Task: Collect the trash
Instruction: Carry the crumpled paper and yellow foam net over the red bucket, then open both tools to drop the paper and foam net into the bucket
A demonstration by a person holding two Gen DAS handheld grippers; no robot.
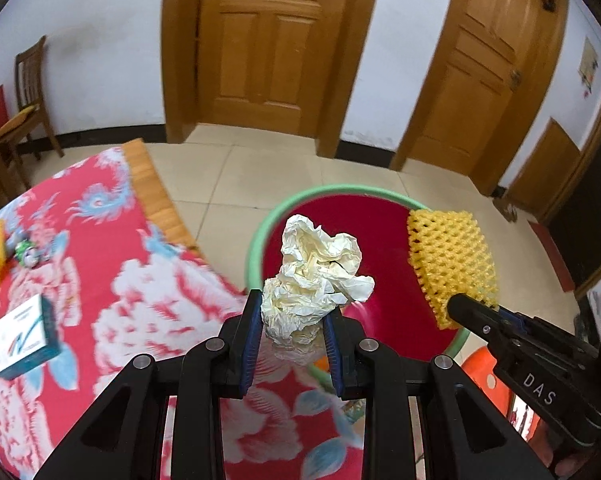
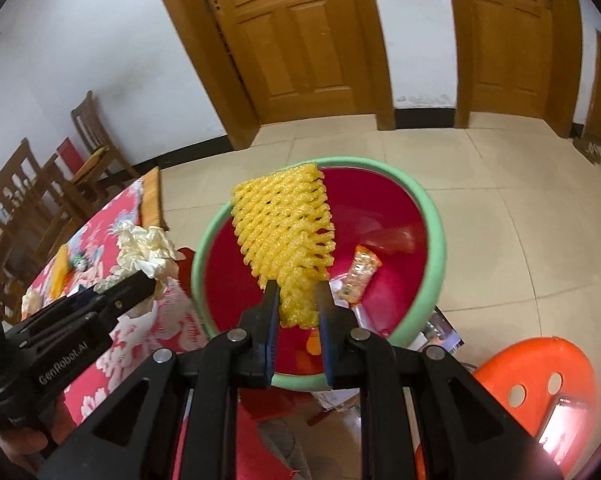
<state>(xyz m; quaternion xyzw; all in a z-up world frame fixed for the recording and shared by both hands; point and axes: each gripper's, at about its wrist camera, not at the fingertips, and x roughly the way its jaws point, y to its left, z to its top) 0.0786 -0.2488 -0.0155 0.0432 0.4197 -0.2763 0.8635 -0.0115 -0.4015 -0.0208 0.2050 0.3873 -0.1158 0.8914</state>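
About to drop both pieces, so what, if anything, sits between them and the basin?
Nothing visible. The paper wad and foam net hang in front of the open basin; only a wrapper lies inside.

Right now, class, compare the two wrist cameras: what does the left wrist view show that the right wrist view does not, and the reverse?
Only the left wrist view shows the teal and white carton on the floral tablecloth. Only the right wrist view shows the orange snack wrapper lying inside the basin and the orange plastic stool. Both show the red basin with a green rim, the crumpled paper in the left gripper, and the yellow foam net in the right gripper.
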